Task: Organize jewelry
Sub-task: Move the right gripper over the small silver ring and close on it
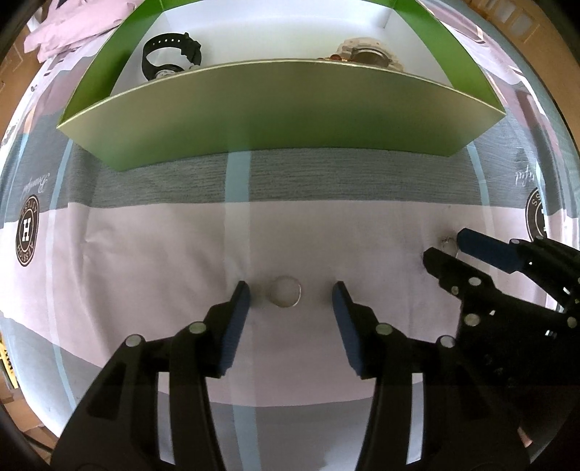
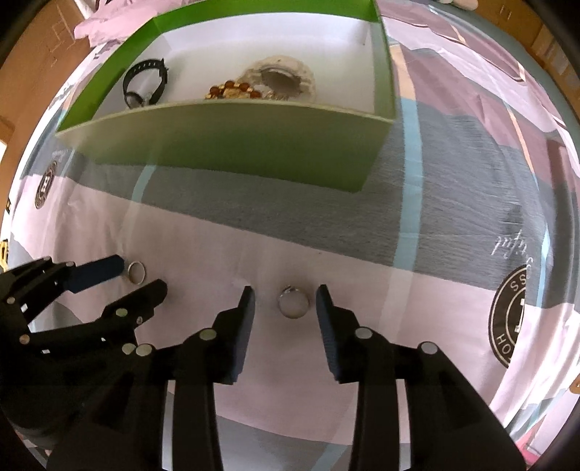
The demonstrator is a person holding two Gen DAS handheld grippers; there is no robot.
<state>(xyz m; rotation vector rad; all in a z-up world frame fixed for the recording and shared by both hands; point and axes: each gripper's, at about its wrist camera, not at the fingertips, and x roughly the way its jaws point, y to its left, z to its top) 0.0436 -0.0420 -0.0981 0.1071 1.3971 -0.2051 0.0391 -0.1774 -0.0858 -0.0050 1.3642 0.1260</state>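
Observation:
A plain silver ring (image 1: 285, 296) lies flat on the cloth between the tips of my open left gripper (image 1: 291, 294); it also shows in the right wrist view (image 2: 136, 272). A second silver ring with a small setting (image 2: 293, 304) lies between the tips of my open right gripper (image 2: 285, 297); it also shows in the left wrist view (image 1: 448, 243). Both grippers are low over the cloth and hold nothing. The green box (image 1: 275, 108) stands beyond them, with a black watch (image 1: 170, 54), a pale watch (image 1: 366, 54) and an amber bead bracelet (image 2: 232, 90) inside.
A patterned pink, grey and blue cloth (image 1: 145, 253) covers the surface. Round dark logos are printed on it at the left (image 1: 27, 235) and right (image 2: 511, 319). Bunched pink fabric (image 1: 65, 29) lies at the far left. Cardboard (image 2: 36, 47) borders the cloth.

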